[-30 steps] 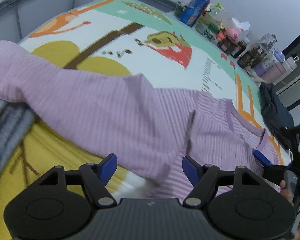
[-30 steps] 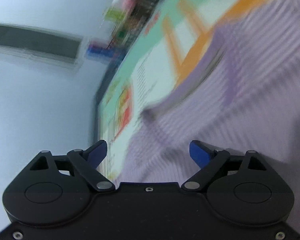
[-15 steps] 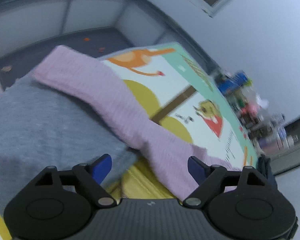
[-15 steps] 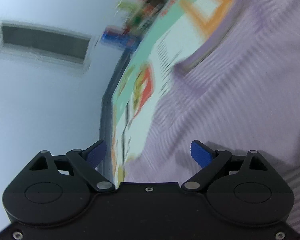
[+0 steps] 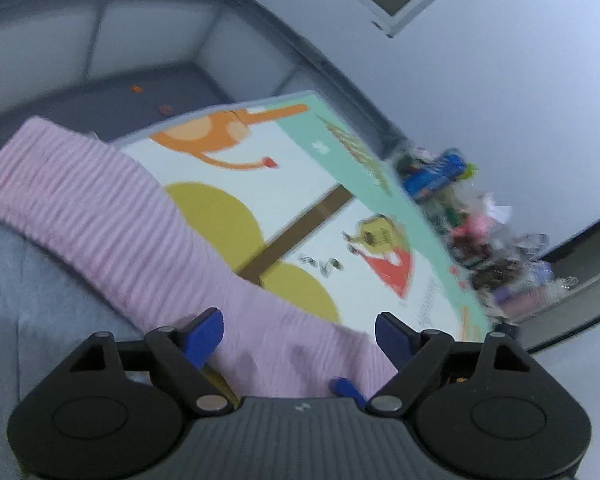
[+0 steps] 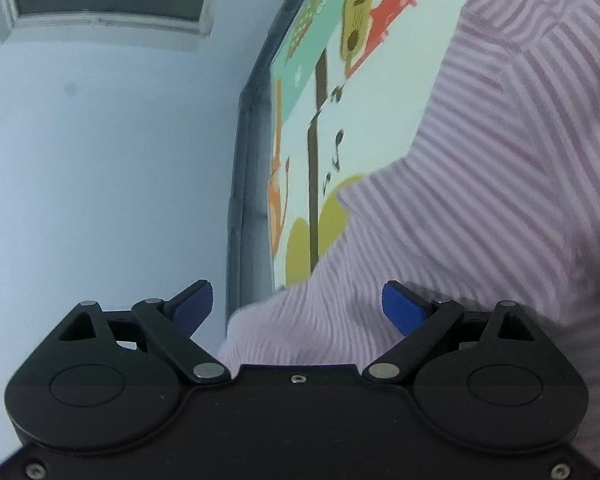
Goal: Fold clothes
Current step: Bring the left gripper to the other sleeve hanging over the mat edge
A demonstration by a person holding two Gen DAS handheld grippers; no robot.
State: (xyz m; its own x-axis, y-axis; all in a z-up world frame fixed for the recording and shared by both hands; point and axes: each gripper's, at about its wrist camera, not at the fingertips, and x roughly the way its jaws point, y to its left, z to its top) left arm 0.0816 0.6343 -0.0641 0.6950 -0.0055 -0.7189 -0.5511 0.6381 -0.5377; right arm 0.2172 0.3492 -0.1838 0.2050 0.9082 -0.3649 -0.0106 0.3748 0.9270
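Pink striped shirt (image 5: 112,220) lies beneath both spread, empty claws, cluttered bottles (image 5: 472,220) beyond.

Left tool (image 5: 299,332), right tool (image 6: 298,306): black bodies, blue pads, silver pivot screws

- Clutter (image 5: 472,224) along the mat's (image 5: 300,184) far edge smeared by motion blur; single items past telling beyond a blue pack (image 5: 436,174).
- Pink garment (image 5: 112,220) cut off at the left edge and hidden below behind the left gripper (image 5: 298,330) body.
- Grey cloth (image 5: 28,300) cropped at the left edge; kind unclear.
- In the right wrist view, garment (image 6: 500,184) running out past the right edge, lower part covered by the right gripper (image 6: 298,306).
- Mat print partly buried under the garment.
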